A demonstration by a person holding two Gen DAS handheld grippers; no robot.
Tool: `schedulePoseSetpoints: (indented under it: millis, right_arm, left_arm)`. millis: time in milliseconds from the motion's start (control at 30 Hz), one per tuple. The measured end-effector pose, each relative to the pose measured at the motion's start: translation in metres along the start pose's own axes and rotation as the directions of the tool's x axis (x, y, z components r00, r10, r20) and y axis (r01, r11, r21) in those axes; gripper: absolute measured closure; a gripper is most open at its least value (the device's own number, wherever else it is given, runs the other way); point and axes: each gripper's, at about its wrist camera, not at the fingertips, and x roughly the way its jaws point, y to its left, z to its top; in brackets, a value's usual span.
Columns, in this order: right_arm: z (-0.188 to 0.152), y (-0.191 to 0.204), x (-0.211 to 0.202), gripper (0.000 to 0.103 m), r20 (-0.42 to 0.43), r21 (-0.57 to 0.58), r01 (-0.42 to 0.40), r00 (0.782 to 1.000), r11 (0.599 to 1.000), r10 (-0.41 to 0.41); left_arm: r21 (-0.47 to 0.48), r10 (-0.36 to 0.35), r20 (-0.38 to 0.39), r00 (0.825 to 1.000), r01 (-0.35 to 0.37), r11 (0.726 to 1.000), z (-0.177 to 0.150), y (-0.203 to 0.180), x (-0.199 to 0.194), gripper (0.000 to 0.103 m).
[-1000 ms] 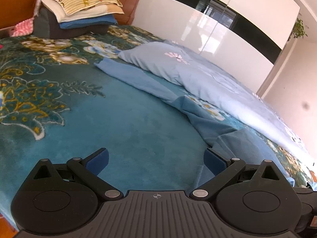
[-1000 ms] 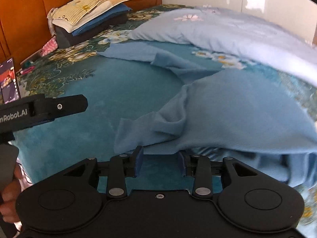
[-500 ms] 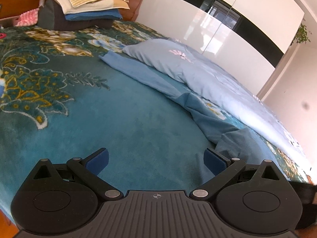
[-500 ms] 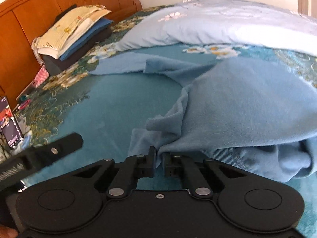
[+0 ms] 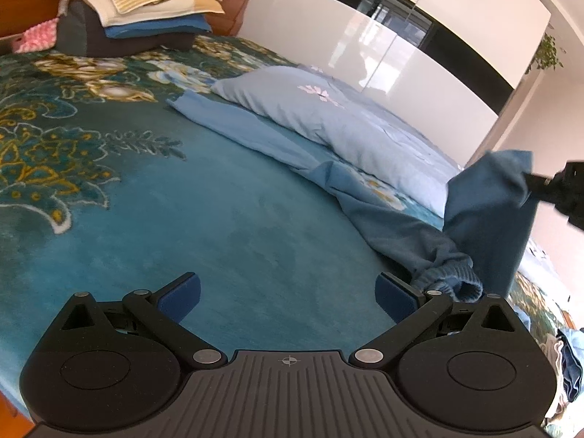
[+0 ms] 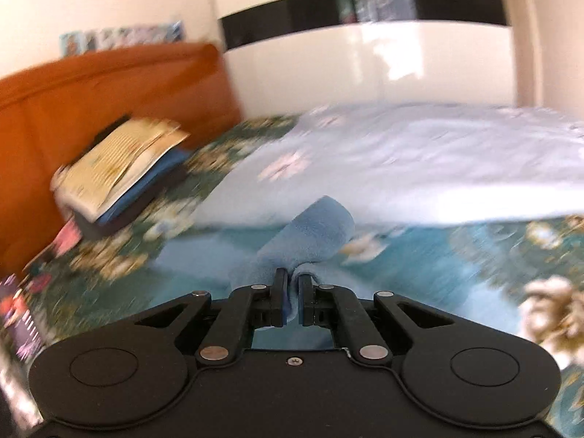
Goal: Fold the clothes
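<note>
L gripper [image 5: 288,292] sits idle w/ jaws wide & nothing between them, low over the teal floral blanket [image 5: 153,197]; R gripper [image 6: 291,301] is pinched tight on a fold of the blue garment [image 5: 489,211], hoisting that edge clear of the bed while the rest trails on the blanket beside the pale blue duvet [image 5: 346,124]. Looks like the pick-up/spread step, so next the L prob. needs to grab a free edge or corner, e.g. the ribbed cuff [image 5: 456,281] just by its R finger, to stretch it flat. Room: folded stack [image 5: 138,11] at far L by the orange headboard [image 6: 109,91], glossy white wardrobe [image 5: 401,54] behind.
</note>
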Motion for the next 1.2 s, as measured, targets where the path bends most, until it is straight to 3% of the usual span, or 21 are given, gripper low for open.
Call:
schedulePoseSetpoints:
  millis: [167, 367, 500, 667, 733, 933, 1100, 1200]
  right_arm:
    - [0.028, -0.051, 0.009, 0.098, 0.041, 0.046, 0.167, 0.985, 0.985, -0.169]
    - [0.03, -0.116, 0.037, 0.099, -0.02, 0.102, 0.35, 0.937, 0.931, -0.349]
    - [0.015, -0.149, 0.065, 0.098, -0.082, 0.13, 0.459, 0.888, 0.879, -0.452]
    - [-0.006, -0.185, 0.092, 0.098, -0.149, 0.123, 0.581, 0.812, 0.804, -0.564]
    - [-0.013, -0.196, 0.099, 0.099, -0.162, 0.115, 0.614, 0.787, 0.781, -0.595]
    - [-0.026, -0.21, 0.11, 0.098, -0.209, 0.064, 0.661, 0.741, 0.747, -0.638]
    - [-0.029, -0.211, 0.114, 0.098, -0.248, 0.059, 0.669, 0.729, 0.741, -0.638]
    - [-0.026, -0.208, 0.108, 0.096, -0.242, 0.069, 0.662, 0.737, 0.747, -0.631]
  left_arm:
    - [0.016, 0.0, -0.011, 1.0, 0.001, 1.0, -0.002, -0.004, 0.005, 0.0]
    - [0.039, 0.0, -0.031, 1.0, 0.001, 0.999, -0.006, -0.01, 0.013, 0.0]
    - [0.057, 0.002, -0.044, 0.999, 0.0, 0.998, -0.009, -0.014, 0.019, 0.0]
    - [0.082, 0.005, -0.064, 0.998, 0.0, 0.997, -0.013, -0.018, 0.027, 0.0]
    - [0.088, 0.006, -0.069, 0.998, 0.0, 0.996, -0.014, -0.019, 0.029, 0.0]
    - [0.107, 0.009, -0.069, 0.998, -0.002, 0.994, -0.016, -0.022, 0.032, 0.0]
    - [0.106, 0.004, -0.066, 0.998, 0.003, 0.994, -0.016, -0.022, 0.029, 0.0]
    - [0.098, 0.002, -0.058, 0.998, 0.004, 0.995, -0.014, -0.021, 0.026, 0.0]
